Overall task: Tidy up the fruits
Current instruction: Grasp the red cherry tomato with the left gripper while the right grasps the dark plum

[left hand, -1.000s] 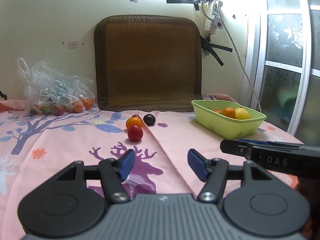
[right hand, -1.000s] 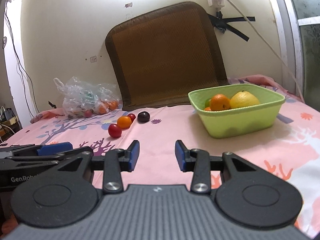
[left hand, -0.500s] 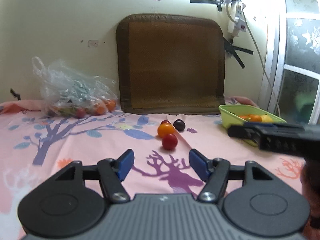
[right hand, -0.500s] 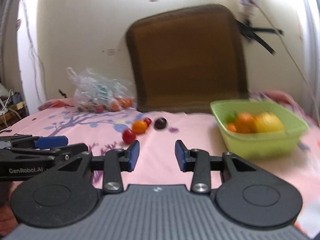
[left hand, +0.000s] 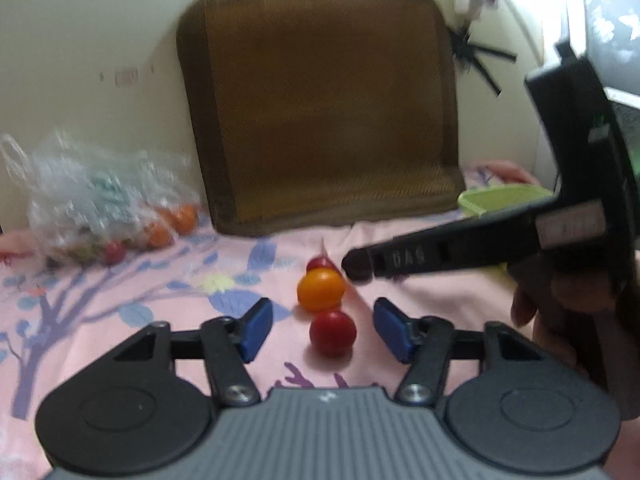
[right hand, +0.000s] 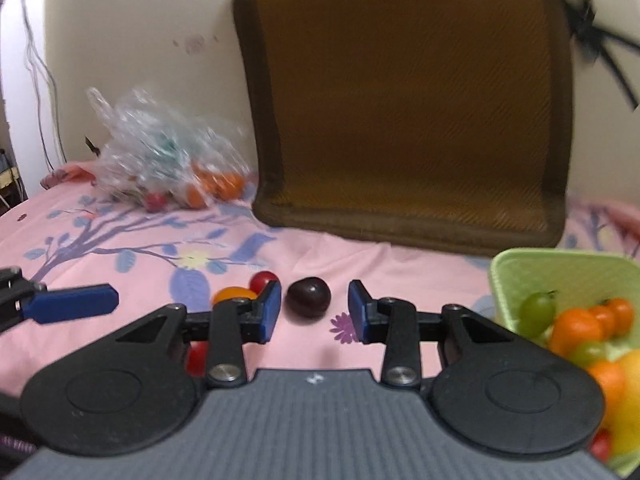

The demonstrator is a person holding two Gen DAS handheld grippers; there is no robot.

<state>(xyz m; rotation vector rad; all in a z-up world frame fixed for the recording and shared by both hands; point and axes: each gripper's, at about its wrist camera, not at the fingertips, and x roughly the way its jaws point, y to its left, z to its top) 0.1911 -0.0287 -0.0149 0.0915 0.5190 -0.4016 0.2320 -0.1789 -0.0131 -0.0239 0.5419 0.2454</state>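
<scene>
Left tongs (left hand: 323, 330) apart around red cherry tomato (left hand: 333, 332) on pink sheet (left hand: 120, 280); right tongs (right hand: 313, 317) apart flanking dark plum (right hand: 309, 296); green basket (right hand: 560, 276) of fruit right.

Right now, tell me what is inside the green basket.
In the green basket: a green grape, orange tomatoes, a yellow fruit at the edge. The right tool and the frame edge hide the rest.
</scene>
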